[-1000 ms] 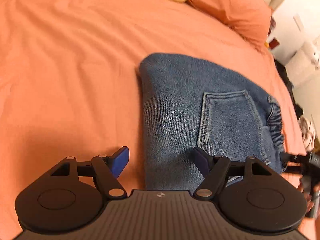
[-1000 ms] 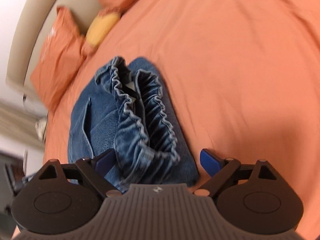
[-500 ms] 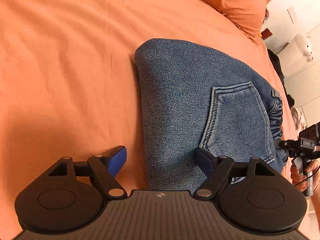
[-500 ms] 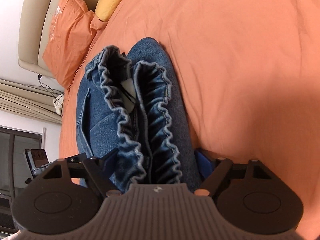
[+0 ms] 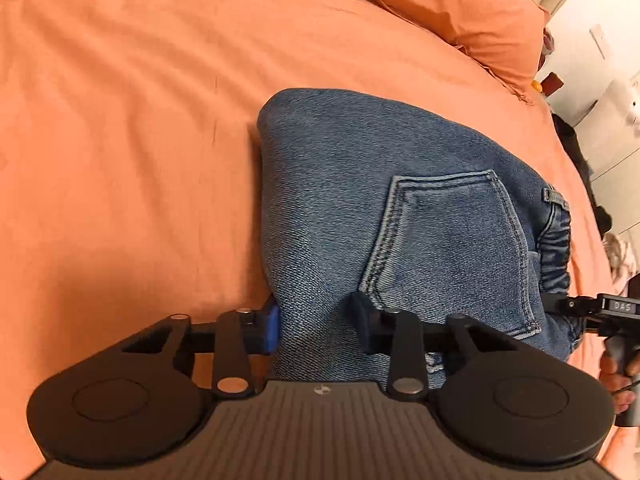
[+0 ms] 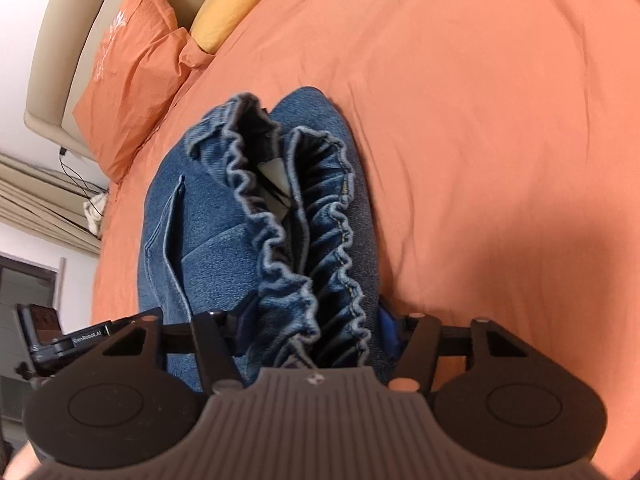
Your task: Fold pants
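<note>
Left wrist: one pants, two tools seemingly pinching

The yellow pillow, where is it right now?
In the right wrist view the yellow pillow lies at the top, left of centre, at the head of the bed, tucked against the orange pillow and beyond the folded jeans.
</note>
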`<control>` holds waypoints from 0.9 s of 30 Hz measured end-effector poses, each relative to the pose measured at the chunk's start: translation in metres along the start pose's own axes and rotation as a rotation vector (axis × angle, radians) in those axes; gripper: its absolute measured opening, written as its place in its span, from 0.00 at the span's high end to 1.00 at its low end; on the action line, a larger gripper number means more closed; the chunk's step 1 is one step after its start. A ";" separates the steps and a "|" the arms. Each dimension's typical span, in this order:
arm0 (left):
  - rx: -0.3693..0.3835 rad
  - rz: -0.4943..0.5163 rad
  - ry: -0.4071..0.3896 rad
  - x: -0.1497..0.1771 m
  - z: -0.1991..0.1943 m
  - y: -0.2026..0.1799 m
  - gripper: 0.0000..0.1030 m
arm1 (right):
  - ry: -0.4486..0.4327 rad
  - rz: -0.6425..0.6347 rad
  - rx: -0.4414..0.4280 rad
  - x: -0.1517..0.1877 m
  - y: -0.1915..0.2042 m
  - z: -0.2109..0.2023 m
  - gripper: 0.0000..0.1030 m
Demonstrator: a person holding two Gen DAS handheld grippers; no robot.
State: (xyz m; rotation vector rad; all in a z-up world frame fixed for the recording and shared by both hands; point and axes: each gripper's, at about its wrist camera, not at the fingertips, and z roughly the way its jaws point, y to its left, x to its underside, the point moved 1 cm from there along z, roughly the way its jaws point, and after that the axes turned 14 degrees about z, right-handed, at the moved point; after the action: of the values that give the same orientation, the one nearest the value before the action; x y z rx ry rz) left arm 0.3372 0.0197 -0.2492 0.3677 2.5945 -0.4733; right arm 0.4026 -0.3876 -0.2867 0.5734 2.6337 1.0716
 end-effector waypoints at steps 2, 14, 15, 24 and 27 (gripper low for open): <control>-0.008 0.021 -0.006 -0.001 -0.005 -0.004 0.69 | -0.015 -0.019 0.006 0.003 0.007 -0.007 0.54; -0.009 0.083 -0.029 -0.008 -0.056 -0.014 0.76 | -0.048 -0.106 -0.020 0.032 0.052 -0.056 0.60; -0.010 0.087 -0.034 -0.006 -0.064 -0.011 0.76 | -0.048 -0.114 -0.025 0.037 0.059 -0.058 0.60; -0.050 0.067 -0.100 0.011 -0.161 0.042 0.77 | -0.030 -0.220 -0.097 0.090 0.150 -0.058 0.60; -0.074 0.054 -0.111 0.014 -0.197 0.070 0.77 | -0.012 -0.250 -0.126 0.112 0.189 -0.045 0.60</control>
State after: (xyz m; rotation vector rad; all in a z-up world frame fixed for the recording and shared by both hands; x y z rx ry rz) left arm 0.2691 0.1628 -0.1113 0.3742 2.4802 -0.3669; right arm 0.3361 -0.2422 -0.1293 0.2168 2.5207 1.1390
